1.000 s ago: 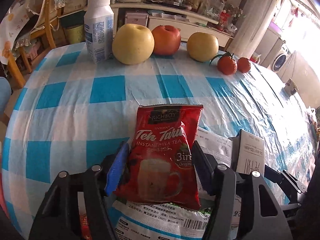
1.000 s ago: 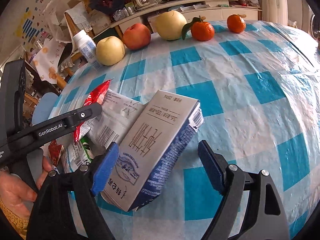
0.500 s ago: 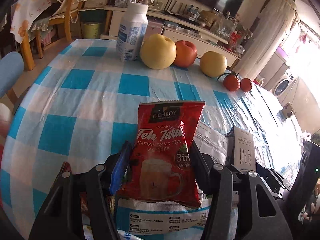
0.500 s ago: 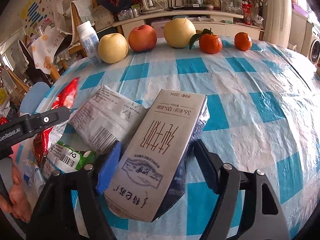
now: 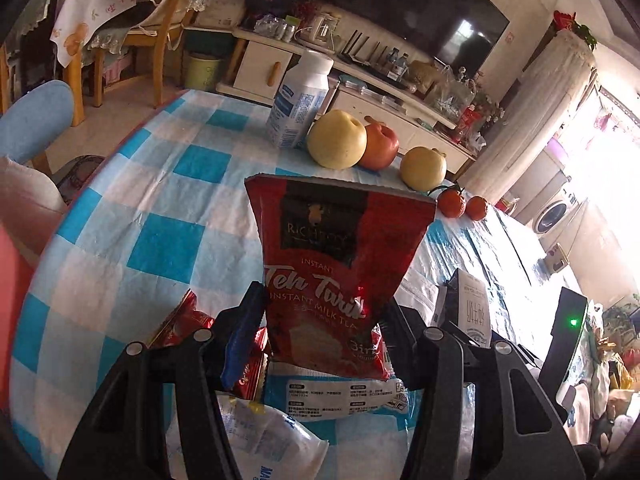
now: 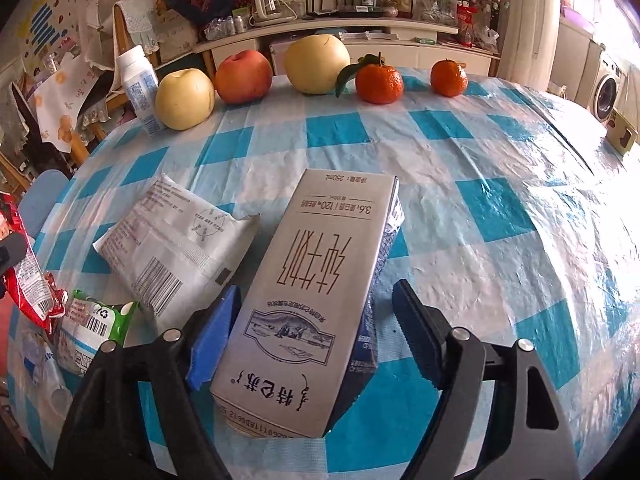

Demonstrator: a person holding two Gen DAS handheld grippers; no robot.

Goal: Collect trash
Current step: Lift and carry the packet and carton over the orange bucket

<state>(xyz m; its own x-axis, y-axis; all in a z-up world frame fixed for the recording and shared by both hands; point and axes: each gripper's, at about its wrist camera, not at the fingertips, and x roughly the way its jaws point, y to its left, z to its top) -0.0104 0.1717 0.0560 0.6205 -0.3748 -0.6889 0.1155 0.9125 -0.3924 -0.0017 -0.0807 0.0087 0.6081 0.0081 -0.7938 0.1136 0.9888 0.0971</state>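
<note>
Between the jaws of the left gripper point(image 5: 320, 332) stands the red milk tea packet point(image 5: 336, 276), pinched at its lower part and lifted above the table point(image 5: 132, 216). The jaws have just been closing on it. This thin foil could slide out, because the hold is low and narrow.

From the right wrist view, the right gripper point(image 6: 316, 332) has the grey milk carton point(image 6: 316, 292) between its jaws, which have just been closing. The left pad touches; the right pad seems apart, so the carton may tip or slip when lifted.
</note>
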